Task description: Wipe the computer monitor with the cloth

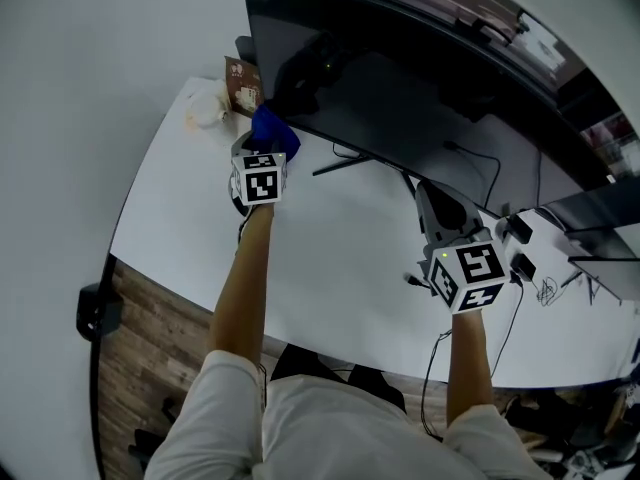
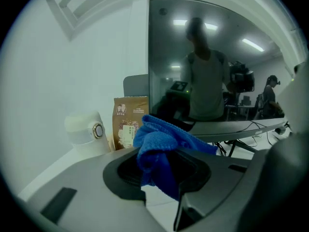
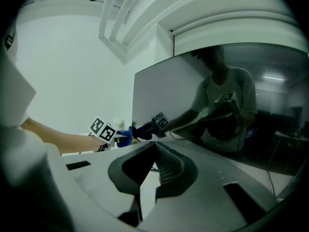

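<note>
The tabletop [image 1: 330, 258] is white with a curved front edge. It stands against a pale wall, and under its edge a floor [image 1: 150, 358] of wood planks shows. There is one monitor [image 1: 400, 98], wide, dark and switched off, on thin legs at the back of the tabletop; its glass reflects the person and some ceiling lamps. There is one cloth [image 2: 159, 144], blue and bunched, at the lower left corner of the monitor, close in front of the screen; I cannot tell whether it touches the glass. There are two tools. The left tool [image 2: 161, 170] is clenched on the cloth, which fills the space between its jaws and hangs out over them toward the monitor. The right tool [image 3: 154, 149] is in front of the right half of the monitor, above the tabletop, and its jaws are pressed together at the tips with nothing between them. Left of the monitor, near the wall, stand one brown packet [image 2: 129, 122] and one small white rounded device [image 2: 87, 129]. To the right of the monitor some black cables [image 1: 520, 268] lie on the tabletop.
</note>
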Demonstrator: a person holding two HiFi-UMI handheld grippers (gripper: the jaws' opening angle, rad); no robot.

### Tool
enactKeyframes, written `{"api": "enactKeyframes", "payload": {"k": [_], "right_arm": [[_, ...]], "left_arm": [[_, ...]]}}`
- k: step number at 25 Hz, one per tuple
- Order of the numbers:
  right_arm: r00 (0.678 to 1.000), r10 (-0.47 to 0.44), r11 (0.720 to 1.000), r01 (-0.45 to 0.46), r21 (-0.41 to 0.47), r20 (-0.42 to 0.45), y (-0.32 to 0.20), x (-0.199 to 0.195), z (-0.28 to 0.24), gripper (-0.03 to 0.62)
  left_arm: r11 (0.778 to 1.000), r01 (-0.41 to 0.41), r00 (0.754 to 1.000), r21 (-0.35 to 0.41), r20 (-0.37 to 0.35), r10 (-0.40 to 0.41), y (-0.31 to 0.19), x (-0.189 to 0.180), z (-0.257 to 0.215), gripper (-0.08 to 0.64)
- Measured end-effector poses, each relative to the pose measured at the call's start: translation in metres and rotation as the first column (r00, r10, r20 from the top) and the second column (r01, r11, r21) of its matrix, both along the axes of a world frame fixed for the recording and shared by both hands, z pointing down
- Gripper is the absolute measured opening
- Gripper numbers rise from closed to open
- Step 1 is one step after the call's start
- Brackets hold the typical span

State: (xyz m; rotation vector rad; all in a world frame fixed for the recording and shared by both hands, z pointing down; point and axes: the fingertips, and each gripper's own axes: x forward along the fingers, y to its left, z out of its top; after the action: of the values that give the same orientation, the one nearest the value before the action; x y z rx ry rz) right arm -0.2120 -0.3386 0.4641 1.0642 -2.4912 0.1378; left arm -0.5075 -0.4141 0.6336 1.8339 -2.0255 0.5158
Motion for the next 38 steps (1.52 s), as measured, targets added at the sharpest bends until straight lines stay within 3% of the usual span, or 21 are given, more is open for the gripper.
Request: {"api": "enactKeyframes", "payload": {"k": [6,15,22,29,38], "right_arm": [[1.000,0.010,1.000,-0.010,-0.011,0.006,0.004,0.022,0.006,0.015],[0.999,0.051,0.998,-0.050,-0.024,0.008,0.011,0.061,0.015,0.015],[0.996,0.086,0.996,-0.086,-0.018,0.018,0.018,0.100,0.013,0.015],[0.992,0.122,0.992,-0.121,-0.027,0.026,0.031,0.153,0.017,0.015],[0.981,0.190,0.981,-0.189,-0.041,0.029,0.041,0.238,0.032,0.015]], "left_arm": [[0.999,-0.051,0.999,-0.016,-0.021,0.050,0.003,0.039,0.009,0.143],[0.991,-0.131,0.986,-0.031,-0.106,0.128,-0.001,0.099,0.014,0.141],[0.963,-0.269,0.952,-0.019,-0.155,0.263,0.003,0.172,0.012,0.141],[0.948,-0.317,0.935,-0.029,-0.178,0.307,0.008,0.240,0.017,0.141],[0.903,-0.429,0.876,0.006,-0.240,0.418,0.008,0.363,0.030,0.141]]}}
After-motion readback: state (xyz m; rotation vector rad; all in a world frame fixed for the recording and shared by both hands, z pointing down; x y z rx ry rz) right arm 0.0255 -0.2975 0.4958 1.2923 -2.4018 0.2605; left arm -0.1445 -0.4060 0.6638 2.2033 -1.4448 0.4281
